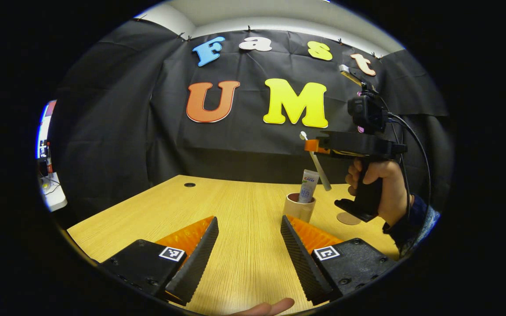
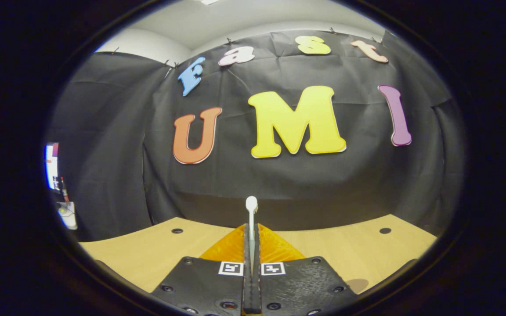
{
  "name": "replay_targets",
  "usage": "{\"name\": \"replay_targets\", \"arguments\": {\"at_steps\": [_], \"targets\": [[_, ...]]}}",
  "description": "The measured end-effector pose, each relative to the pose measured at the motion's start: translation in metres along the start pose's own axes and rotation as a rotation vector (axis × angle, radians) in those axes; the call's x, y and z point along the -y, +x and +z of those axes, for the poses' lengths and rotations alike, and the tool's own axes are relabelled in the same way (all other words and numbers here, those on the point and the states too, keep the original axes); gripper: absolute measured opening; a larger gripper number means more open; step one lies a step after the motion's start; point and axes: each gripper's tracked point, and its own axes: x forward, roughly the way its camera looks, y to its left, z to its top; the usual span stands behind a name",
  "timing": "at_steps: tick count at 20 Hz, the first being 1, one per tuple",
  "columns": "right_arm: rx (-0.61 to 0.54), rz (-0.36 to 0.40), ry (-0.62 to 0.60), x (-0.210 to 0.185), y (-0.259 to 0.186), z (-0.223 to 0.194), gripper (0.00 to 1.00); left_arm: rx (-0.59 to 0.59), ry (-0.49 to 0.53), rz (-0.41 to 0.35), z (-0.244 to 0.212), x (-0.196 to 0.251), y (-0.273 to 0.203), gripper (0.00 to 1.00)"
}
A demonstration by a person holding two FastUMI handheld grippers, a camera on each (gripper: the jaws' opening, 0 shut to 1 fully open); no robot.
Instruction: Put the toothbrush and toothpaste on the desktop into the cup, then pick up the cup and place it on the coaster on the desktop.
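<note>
Desk: right gripper grips toothbrush.

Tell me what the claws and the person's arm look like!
Each claw has two ridged, wedge-shaped fingers on black blocks that carry little square black-and-white tags. The right claw has a black pistol handle, a camera on top and a black cable looping off it. The person's hand comes out of a dark blue sleeve.
</note>
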Motion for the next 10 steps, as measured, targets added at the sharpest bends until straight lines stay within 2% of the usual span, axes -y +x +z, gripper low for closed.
{"name": "replay_targets", "arguments": {"at_steps": [10], "targets": [[-0.041, -0.021, 0.010, 0.000, 0.015, -0.016, 0.01, -0.021, -0.045, -0.016, -0.010, -0.006, 0.005, 0.91]]}}
